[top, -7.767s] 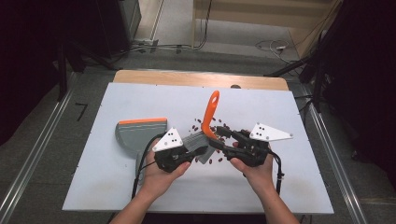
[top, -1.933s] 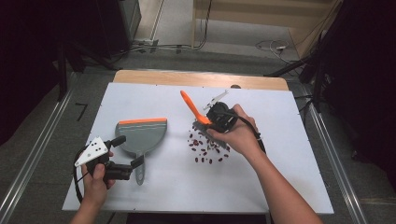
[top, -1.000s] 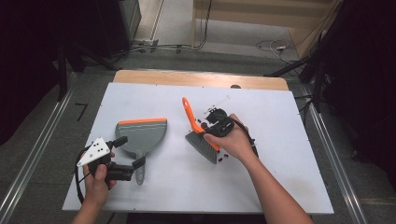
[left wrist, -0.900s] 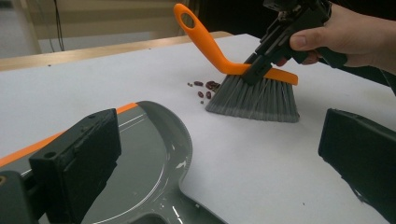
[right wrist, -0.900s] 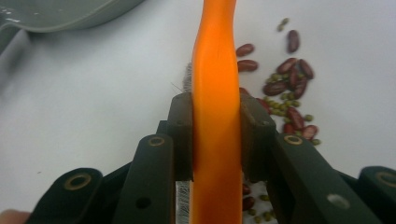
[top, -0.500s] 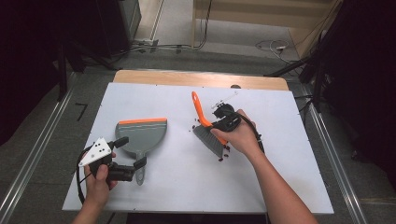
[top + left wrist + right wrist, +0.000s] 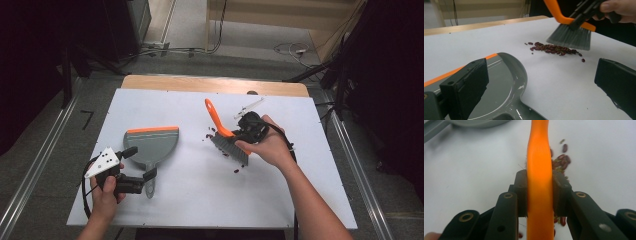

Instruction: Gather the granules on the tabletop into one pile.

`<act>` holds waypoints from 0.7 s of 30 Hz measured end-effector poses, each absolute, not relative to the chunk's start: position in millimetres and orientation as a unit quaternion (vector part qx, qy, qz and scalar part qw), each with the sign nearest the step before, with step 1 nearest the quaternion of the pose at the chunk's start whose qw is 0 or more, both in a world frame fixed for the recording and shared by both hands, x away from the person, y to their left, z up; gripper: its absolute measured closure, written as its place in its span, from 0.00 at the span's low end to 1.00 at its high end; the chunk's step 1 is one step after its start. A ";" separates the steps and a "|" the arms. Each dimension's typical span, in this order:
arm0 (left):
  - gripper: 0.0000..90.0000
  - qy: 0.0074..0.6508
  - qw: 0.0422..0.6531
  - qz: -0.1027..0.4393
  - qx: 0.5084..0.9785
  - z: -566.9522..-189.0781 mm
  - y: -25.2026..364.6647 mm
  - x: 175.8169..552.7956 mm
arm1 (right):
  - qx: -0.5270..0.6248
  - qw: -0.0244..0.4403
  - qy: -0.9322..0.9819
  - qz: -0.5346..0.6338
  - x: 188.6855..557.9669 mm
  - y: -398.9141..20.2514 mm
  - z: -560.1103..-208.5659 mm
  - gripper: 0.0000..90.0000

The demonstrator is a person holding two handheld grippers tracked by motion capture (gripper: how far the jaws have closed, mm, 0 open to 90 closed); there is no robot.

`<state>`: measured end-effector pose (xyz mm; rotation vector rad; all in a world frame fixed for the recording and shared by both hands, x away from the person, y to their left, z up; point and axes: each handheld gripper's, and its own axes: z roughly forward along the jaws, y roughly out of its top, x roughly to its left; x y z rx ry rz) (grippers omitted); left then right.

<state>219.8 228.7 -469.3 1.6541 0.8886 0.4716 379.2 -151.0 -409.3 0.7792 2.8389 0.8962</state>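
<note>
White laminate covers the bench (image 7: 200, 200), with a bare wooden strip (image 7: 210, 83) along its far edge and grey floor beyond every side. In the high view the right gripper (image 7: 239, 134) sits right of centre, the person's right hand (image 7: 267, 145) wrapped round it; its jaws pinch the orange handle of a hand brush (image 7: 223, 136), which the right gripper view shows clamped tight on both flanks of the handle (image 7: 539, 182). The brush's grey bristles (image 7: 571, 37) point down at the bench, and in the left gripper view they hang just beyond a short row of dark red beans (image 7: 554, 48); whether they touch the surface cannot be told. A few stray beans (image 7: 238, 171) lie apart on the near side of the brush. The grey dustpan (image 7: 152, 145), with an orange strip on its far lip, lies flat left of centre, well apart from the brush, its stem pointing toward the near edge. The left gripper (image 7: 138, 167), held by the left hand (image 7: 106, 192) near the front-left corner, has its jaws spread wide, one over the pan and one off it beside the stem, gripping nothing. Open white surface lies between pan and beans, across the near-right part and along the far-left part of the bench. No brand, label or writing can be read on anything.
</note>
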 end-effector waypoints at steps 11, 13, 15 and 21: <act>0.00 0.376 0.564 0.200 0.708 -469.1 222.0 219.8 | 0.145 0.005 0.950 0.276 355.9 -141.9 -438.4 0.77; 0.00 0.375 0.563 0.199 0.709 -469.2 221.9 219.8 | 0.141 0.018 0.952 0.271 360.9 -140.2 -439.3 0.77; 0.00 0.376 0.563 0.200 0.708 -469.3 222.5 219.9 | 0.139 0.019 0.952 0.272 368.8 -140.5 -440.1 0.76; 0.00 0.378 0.564 0.200 0.707 -469.7 225.6 220.1 | 0.153 0.025 0.948 0.276 388.2 -145.7 -440.5 0.76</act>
